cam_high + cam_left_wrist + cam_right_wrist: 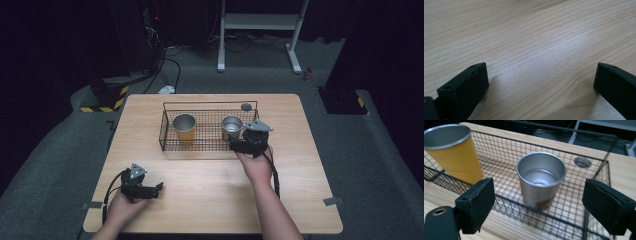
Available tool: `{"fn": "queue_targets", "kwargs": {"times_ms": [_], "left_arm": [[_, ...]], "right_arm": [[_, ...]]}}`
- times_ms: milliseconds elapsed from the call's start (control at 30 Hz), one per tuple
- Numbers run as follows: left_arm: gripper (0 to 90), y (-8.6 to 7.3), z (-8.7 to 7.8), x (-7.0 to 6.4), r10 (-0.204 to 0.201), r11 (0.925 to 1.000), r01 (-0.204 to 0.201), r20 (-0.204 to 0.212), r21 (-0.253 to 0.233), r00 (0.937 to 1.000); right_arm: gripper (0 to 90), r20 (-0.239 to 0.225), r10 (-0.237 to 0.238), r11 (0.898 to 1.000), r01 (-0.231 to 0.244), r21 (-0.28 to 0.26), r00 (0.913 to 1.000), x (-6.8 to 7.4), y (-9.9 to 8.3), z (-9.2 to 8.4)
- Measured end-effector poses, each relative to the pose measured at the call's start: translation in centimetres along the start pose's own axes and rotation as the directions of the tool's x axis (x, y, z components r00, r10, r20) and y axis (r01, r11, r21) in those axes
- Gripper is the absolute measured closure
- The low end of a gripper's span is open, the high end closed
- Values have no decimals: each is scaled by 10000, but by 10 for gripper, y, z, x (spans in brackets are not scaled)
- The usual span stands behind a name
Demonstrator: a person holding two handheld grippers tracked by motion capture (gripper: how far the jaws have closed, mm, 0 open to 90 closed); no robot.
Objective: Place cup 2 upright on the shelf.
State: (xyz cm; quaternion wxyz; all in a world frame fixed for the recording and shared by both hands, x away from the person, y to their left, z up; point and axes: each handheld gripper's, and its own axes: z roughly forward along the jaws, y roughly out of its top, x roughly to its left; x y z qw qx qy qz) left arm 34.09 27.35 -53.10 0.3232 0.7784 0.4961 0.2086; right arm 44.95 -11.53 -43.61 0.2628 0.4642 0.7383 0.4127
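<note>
Now | right gripper [537,205] spread, just outside wire basket [564,220] | silver cup [541,178] upright ahead between jaws

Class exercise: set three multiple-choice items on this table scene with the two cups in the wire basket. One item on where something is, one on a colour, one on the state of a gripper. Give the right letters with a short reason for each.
1. Where does the silver cup stand?
A. inside the wire basket
B. on the bare table beside the left gripper
C. on the floor

2. What colour is the outside of the other cup in the basket?
A. blue
B. yellow
C. red

3. How is the right gripper set?
A. shut on the silver cup
B. shut on the basket's rim
C. open, at the basket's near side

Answers:
1 A: the basket's mesh runs under and around the silver cup.
2 B: its wall is yellow below a metal rim.
3 C: in the right gripper view its jaws stand wide apart with the silver cup beyond them, untouched.
</note>
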Motion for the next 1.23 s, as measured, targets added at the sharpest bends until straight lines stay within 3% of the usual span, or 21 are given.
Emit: {"fn": "queue_targets", "kwargs": {"times_ms": [200, 233, 467, 767, 833, 967, 1233], "left_arm": [[3, 0, 0, 0, 28, 10000, -28, -16, 2, 10000], [3, 0, 0, 0, 33, 10000, -33, -16, 3, 10000], [3, 0, 0, 0, 29, 10000, -29, -17, 3, 10000], [3, 0, 0, 0, 29, 10000, -29, -17, 0, 10000], [3, 0, 0, 0, 27, 10000, -27, -15, 1, 10000], [3, 0, 0, 0, 26, 10000, -26, -14, 3, 10000], [3, 0, 0, 0, -21, 10000, 21, -39, -23, 10000]], "right_arm": [[111, -27, 215, 9997, -215, -120, 9998, -10, -26, -17], [110, 89, 238, 9997, -237, -93, 9997, -16, -38, -24], [103, 364, 386, 9991, -391, 141, 9986, -33, -69, -43], [104, 968, 665, 9871, -796, 1388, 9931, -62, -132, -69], [104, 999, 531, 9864, -678, 1499, 9936, -63, -137, -70], [103, 1114, 539, 9687, -791, 2355, 9923, -63, -150, -74], [97, 1238, 623, 9672, -905, 2374, 9904, -61, -148, -72]]}}
